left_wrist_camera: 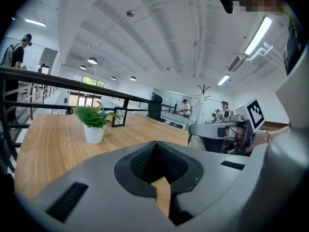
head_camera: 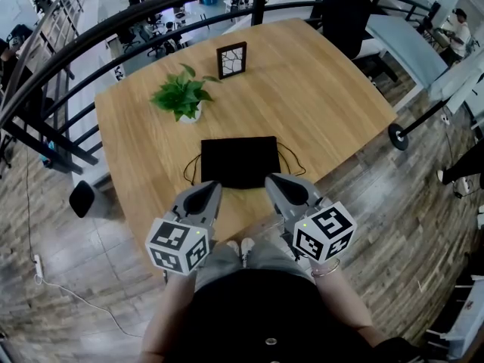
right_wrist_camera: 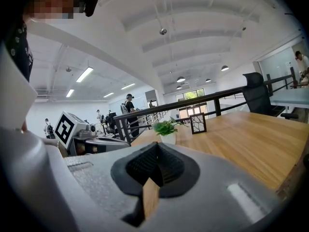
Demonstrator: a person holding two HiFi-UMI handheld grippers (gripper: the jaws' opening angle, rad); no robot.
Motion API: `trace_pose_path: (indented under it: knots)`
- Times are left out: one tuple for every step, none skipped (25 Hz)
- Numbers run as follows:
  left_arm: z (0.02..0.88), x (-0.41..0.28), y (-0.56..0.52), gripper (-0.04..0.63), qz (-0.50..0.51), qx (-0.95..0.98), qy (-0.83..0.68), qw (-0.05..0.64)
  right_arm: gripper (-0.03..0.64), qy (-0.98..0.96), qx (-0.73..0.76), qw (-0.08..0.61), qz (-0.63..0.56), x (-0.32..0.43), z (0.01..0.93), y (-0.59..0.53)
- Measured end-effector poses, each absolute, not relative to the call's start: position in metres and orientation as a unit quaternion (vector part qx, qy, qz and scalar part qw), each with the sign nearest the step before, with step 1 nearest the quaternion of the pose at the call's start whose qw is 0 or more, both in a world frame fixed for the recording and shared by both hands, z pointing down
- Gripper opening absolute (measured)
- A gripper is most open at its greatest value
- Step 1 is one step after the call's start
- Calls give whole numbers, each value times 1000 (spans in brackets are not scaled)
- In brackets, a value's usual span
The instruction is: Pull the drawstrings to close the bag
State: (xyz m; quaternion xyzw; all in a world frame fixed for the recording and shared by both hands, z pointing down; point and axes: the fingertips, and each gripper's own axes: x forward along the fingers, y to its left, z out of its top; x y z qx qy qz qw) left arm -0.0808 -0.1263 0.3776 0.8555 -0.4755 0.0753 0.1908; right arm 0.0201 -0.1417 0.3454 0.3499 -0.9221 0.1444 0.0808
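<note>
A flat black drawstring bag point(head_camera: 240, 160) lies on the wooden table point(head_camera: 318, 89) near its front edge, with a thin black cord looping out at its left point(head_camera: 189, 169) and at its right point(head_camera: 293, 157). My left gripper point(head_camera: 206, 188) hovers just in front of the bag's near left corner, shut and empty. My right gripper point(head_camera: 274, 180) hovers in front of the near right corner, also shut and empty. In the left gripper view the jaws point(left_wrist_camera: 155, 146) meet with nothing between them. The right gripper view shows its jaws point(right_wrist_camera: 155, 148) pressed together too. The bag is hidden in both gripper views.
A small potted plant point(head_camera: 181, 97) stands behind the bag to the left, with a black picture frame point(head_camera: 231, 60) further back. A black railing point(head_camera: 98, 40) curves round the table's far side. The table's front edge point(head_camera: 249, 221) runs just beneath my grippers.
</note>
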Motion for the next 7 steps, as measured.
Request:
trace_pose_path:
  knots:
    - [378, -81, -126, 15, 75, 855, -476, 191, -2, -922, 350, 81, 145, 20, 346, -141]
    - [378, -80, -125, 15, 75, 855, -476, 191, -3, -922, 349, 81, 145, 20, 346, -141]
    - [378, -80, -125, 15, 75, 855, -476, 191, -3, -922, 349, 82, 145, 20, 346, -140]
    - [378, -80, -125, 15, 74, 855, -475, 192, -3, -922, 349, 82, 145, 20, 347, -140]
    - [377, -79, -124, 15, 73, 855, -475, 192, -2, -922, 349, 81, 145, 20, 346, -139]
    - [377, -79, -124, 15, 73, 856, -475, 193, -2, -922, 349, 81, 145, 20, 346, -139]
    - [377, -79, -124, 15, 72, 856, -475, 194, -3, -922, 348, 81, 145, 20, 346, -139]
